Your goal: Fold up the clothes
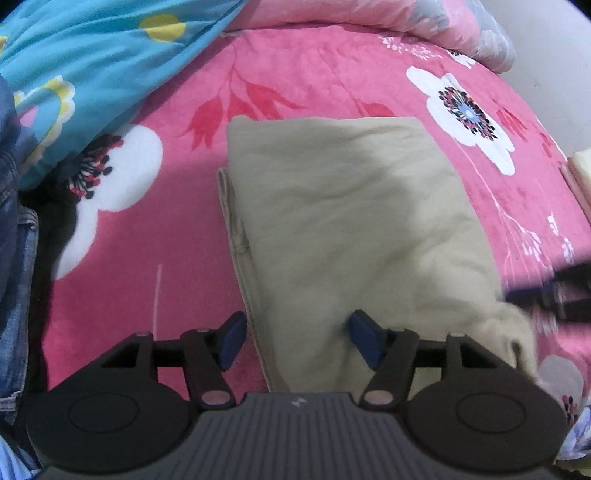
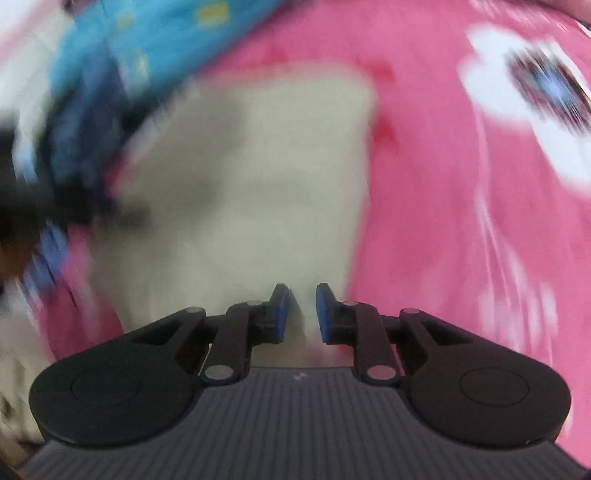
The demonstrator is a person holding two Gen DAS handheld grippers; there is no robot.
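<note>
A folded beige garment (image 1: 332, 221) lies on a pink flowered blanket (image 1: 140, 277). My left gripper (image 1: 299, 339) is open over the garment's near left corner: one blue pad (image 1: 232, 338) is over the blanket beside the cloth's edge, the other on the cloth. My right gripper (image 2: 302, 314) hovers over the near right part of the same garment (image 2: 240, 192), its pads a narrow gap apart with nothing clamped. That view is heavily motion-blurred. The right gripper also shows as a dark blur (image 1: 554, 295) at the garment's right corner.
A turquoise flowered quilt (image 1: 92, 66) is piled at the back left, with denim clothing (image 1: 14, 240) along the left edge. A pink and grey quilt (image 1: 424, 26) lies at the back. Folded pale cloth (image 1: 581, 173) sits at the far right.
</note>
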